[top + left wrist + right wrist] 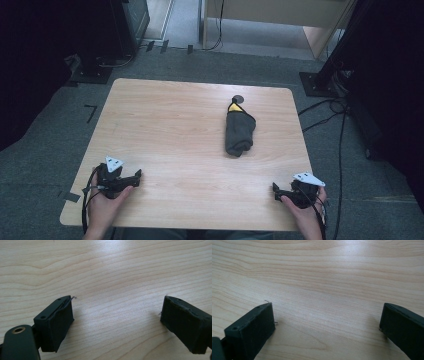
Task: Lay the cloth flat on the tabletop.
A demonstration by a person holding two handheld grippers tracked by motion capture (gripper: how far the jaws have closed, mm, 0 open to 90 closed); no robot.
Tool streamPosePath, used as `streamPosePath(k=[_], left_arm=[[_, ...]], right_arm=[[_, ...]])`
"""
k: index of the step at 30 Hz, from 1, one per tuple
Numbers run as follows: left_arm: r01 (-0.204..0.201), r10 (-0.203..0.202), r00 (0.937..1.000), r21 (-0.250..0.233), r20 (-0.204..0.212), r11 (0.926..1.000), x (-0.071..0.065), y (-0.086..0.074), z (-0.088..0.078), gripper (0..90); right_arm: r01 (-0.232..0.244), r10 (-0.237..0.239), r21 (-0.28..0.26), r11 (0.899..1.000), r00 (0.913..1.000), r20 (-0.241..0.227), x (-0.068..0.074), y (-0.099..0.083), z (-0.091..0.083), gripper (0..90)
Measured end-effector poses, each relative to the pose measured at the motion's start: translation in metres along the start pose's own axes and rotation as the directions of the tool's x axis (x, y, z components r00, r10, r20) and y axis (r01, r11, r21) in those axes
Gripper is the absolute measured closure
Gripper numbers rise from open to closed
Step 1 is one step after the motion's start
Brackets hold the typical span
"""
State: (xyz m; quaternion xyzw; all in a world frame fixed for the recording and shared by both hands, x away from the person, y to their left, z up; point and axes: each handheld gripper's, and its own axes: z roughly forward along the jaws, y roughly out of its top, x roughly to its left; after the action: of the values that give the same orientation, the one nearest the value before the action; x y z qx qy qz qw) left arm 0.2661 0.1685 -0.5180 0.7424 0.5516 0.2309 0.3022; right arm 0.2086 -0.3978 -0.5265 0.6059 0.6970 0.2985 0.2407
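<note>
Wooden table (165,120): we rest left gripper (134,176) and right gripper (275,190) at lower corners, jaws apart and empty, ready to reach the rolled cloth (239,131) right of centre.

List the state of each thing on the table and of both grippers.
Cloth: dark grey, rolled into a bundle, lying on the table, a yellow bit showing at its far end, untouched.
Left gripper: open, empty, low over the table's near left edge.
Right gripper: open, empty, low over the near right edge.
Table: wooden, level.
</note>
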Motion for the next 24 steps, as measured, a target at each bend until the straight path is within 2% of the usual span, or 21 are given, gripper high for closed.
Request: streamPosePath(k=[10, 13, 15, 16, 21, 24], left_arm=[[0.000, 0.000, 1.0000, 0.000, 0.000, 1.0000, 0.000, 0.000, 0.000, 10.9], [-0.004, 0.004, 1.0000, 0.001, 0.003, 1.0000, 0.000, 0.001, 0.001, 10.9], [-0.001, 0.001, 1.0000, -0.001, 0.003, 1.0000, 0.000, 0.001, 0.001, 11.0], [-0.001, 0.001, 1.0000, -0.001, 0.002, 1.0000, 0.000, 0.001, 0.001, 10.9], [-0.002, 0.002, 1.0000, 0.000, 0.002, 1.0000, 0.000, 0.002, 0.002, 11.0], [-0.002, 0.002, 1.0000, -0.001, 0.003, 1.0000, 0.000, 0.002, 0.002, 11.0]], right_arm=[[-0.009, 0.009, -0.001, 1.000, 0.9999, 0.009, 0.001, 0.000, 0.000, 0.0], [-0.014, 0.014, -0.010, 1.000, 0.9995, 0.029, 0.005, 0.003, -0.003, 6.4], [-0.059, 0.058, -0.041, 0.997, 0.9981, -0.021, 0.009, 0.008, -0.006, 6.4], [-0.066, 0.064, -0.052, 0.996, 0.9973, -0.037, 0.012, 0.011, -0.007, 6.8], [-0.030, 0.022, -0.106, 0.994, 0.9971, -0.073, 0.033, 0.034, -0.012, 11.5], [-0.030, 0.016, -0.126, 0.992, 0.9944, -0.105, 0.045, 0.049, -0.008, 12.5]])
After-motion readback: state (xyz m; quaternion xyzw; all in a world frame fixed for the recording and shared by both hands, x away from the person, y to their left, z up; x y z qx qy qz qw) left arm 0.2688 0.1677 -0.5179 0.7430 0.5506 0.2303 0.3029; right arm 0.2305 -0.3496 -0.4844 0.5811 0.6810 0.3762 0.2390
